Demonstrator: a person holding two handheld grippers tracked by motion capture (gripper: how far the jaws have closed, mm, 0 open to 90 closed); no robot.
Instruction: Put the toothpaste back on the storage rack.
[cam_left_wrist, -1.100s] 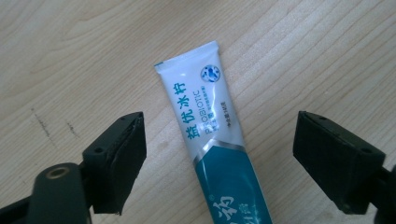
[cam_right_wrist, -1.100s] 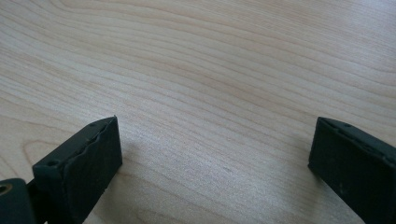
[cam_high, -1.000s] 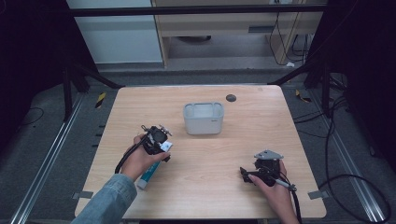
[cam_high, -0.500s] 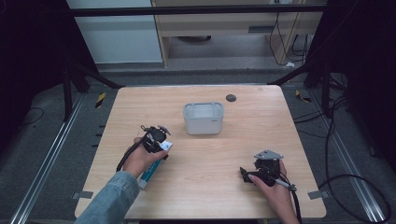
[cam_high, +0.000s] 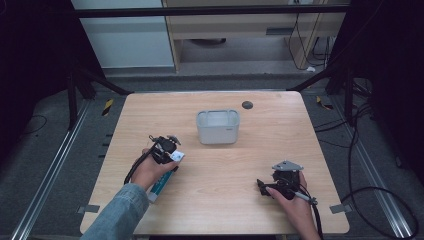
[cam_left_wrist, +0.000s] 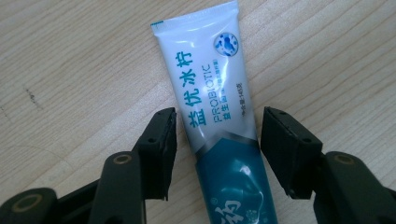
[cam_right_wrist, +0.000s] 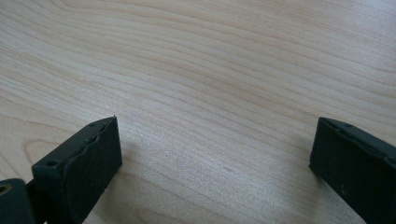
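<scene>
A toothpaste tube, white at its flat end and teal lower down, lies flat on the wooden table. My left gripper is open and straddles the tube, one jaw on each side with a small gap to each. From above, the left gripper sits over the tube at the table's left front, held in a hand with a denim sleeve. My right gripper rests at the right front, and in its own view the right gripper is open wide over bare wood.
A pale grey rectangular bin stands at the table's middle, toward the back. A small dark round disc lies near the far edge. Cables trail from both grippers toward the front edge.
</scene>
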